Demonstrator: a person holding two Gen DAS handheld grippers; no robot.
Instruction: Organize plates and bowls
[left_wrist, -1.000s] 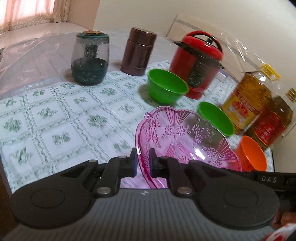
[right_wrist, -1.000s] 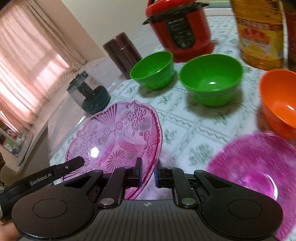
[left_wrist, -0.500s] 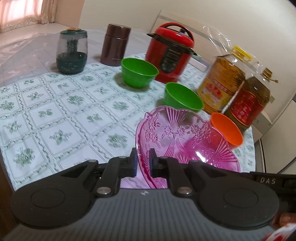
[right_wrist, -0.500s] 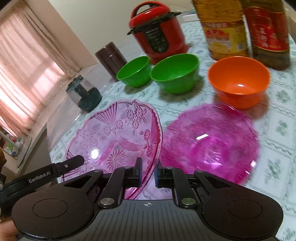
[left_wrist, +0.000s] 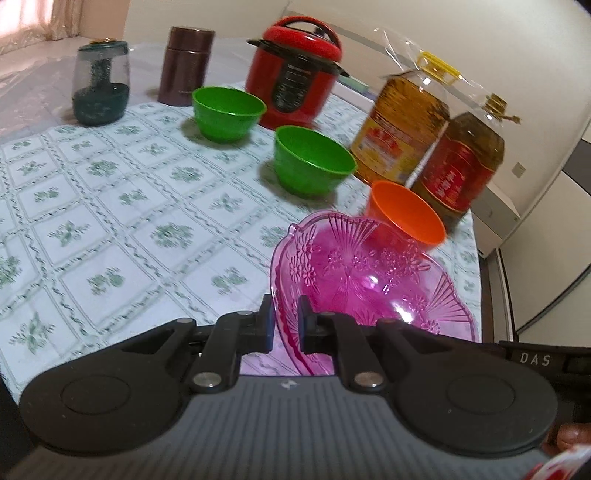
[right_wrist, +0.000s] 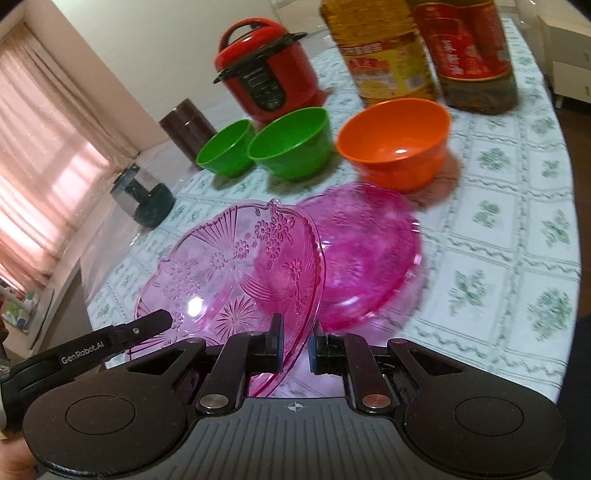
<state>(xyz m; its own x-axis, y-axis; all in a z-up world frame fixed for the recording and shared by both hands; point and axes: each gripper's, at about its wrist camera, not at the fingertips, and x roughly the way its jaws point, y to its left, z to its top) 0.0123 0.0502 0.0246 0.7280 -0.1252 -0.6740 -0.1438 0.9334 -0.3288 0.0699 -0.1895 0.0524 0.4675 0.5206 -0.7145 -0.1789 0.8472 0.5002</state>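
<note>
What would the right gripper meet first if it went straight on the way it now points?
Probably the second pink plate lying on the table, just past the patterned pink glass plate that the right gripper holds; depth is uncertain.

Soft daylight through pink curtains (right_wrist: 44, 155), slight motion blur, strong fisheye bending at edges.

Both wrist views look down, close — sharing pink plate (left_wrist: 373, 273) and bowls.
</note>
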